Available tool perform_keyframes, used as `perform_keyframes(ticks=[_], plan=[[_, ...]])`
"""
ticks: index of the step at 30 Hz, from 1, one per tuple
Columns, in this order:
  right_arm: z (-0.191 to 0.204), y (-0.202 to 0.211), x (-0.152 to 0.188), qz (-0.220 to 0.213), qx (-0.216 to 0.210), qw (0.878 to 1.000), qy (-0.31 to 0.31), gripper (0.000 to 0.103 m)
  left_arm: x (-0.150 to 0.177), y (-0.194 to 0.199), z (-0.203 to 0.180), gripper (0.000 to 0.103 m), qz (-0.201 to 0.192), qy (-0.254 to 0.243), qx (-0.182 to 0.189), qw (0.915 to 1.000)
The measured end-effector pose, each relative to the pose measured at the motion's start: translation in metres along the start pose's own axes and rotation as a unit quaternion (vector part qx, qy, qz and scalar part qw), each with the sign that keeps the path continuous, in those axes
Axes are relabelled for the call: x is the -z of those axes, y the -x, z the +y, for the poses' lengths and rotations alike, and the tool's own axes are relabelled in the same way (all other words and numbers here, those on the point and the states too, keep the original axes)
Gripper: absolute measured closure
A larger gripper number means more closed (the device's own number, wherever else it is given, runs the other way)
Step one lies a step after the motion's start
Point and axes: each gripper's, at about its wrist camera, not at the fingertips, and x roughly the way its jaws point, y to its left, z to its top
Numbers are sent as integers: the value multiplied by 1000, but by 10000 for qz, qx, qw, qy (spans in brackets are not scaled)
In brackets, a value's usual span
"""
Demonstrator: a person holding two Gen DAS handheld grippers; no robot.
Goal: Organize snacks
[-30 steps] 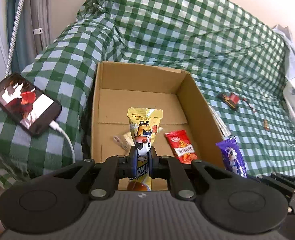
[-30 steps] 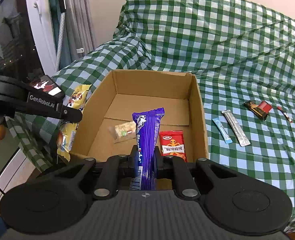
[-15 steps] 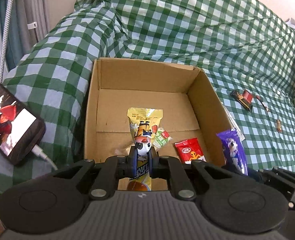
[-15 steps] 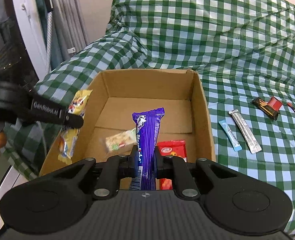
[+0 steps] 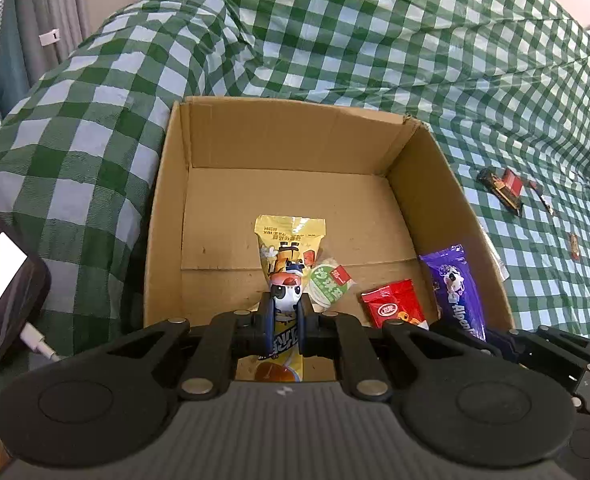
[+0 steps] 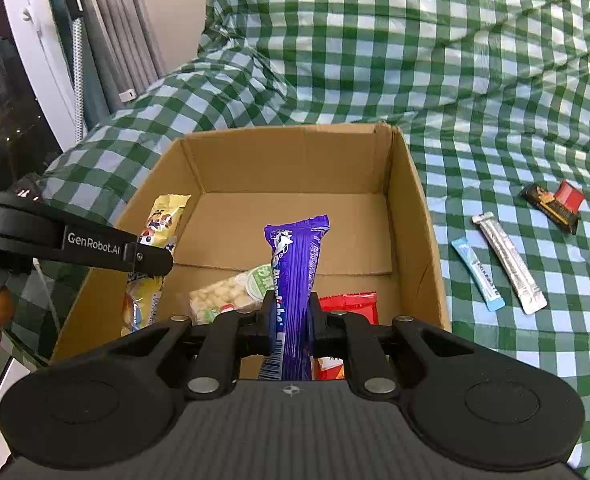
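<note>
An open cardboard box (image 5: 279, 136) (image 6: 295, 160) rests on a green checked cloth. My left gripper (image 5: 285, 312) is shut on a yellow snack packet (image 5: 289, 248) and holds it over the box's near half. The same packet (image 6: 159, 236) hangs by the box's left wall in the right wrist view. My right gripper (image 6: 291, 308) is shut on a purple candy bar (image 6: 295, 272), upright above the box's near edge; that bar (image 5: 455, 288) shows at the box's right wall. On the box floor lie a clear nut packet with a green label (image 6: 231, 294) (image 5: 329, 284) and a red packet (image 5: 395, 308) (image 6: 349, 306).
Right of the box on the cloth lie a blue stick (image 6: 479, 274), a silver stick (image 6: 511, 264) and a dark and red wrapper (image 6: 555, 206) (image 5: 503, 188). A phone (image 5: 3, 288) on a white cable lies left of the box. Curtains (image 6: 107, 40) hang at far left.
Both grippers have moved forward and down toward the box with their snacks still held. The box now fills more of each view, and the phone has slid toward the left edge.
</note>
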Motion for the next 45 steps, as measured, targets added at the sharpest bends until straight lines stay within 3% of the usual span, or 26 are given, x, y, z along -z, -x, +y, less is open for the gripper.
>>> perform_keyframes(ticks=[9,10,11,12,13,14,15,18,24,30,39,45], plan=[[-4,-14,1,104,25,9999,-122,88,-3,-13,1,90,52,-36,-151,9999],[-5,-14,0,100,16,9998,-162,87,-3,-13,1,81,27,-43,-217,9998],[-6,-14,-1,93,11,9997,-224,85,-3,-12,1,55,-4,-56,-266,9996],[-8,-14,-3,104,0,9995,-314,78,-3,-10,2,38,-62,-71,-331,9994],[-10,-14,-6,128,-40,9990,-426,71,-3,-6,2,8,-155,-77,-407,9990],[-11,-13,-7,130,-63,9986,-507,54,-3,0,2,0,-291,-59,-491,9984],[-12,-11,-9,113,-64,9983,-564,40,-1,7,1,0,-444,-46,-542,9975],[-9,1,-10,90,-50,9987,-505,22,2,17,-2,0,-404,-198,-569,9974],[-3,35,9,258,5,9979,-602,7,34,37,5,0,67,59,-373,9993],[12,76,40,179,75,9992,-351,4,70,65,-1,0,169,2,-407,9990],[39,128,64,-194,217,9996,-23,2,108,121,-10,0,-362,-225,-582,9974],[49,155,76,-523,329,9978,252,2,129,147,-13,0,-586,-94,-669,9960]])
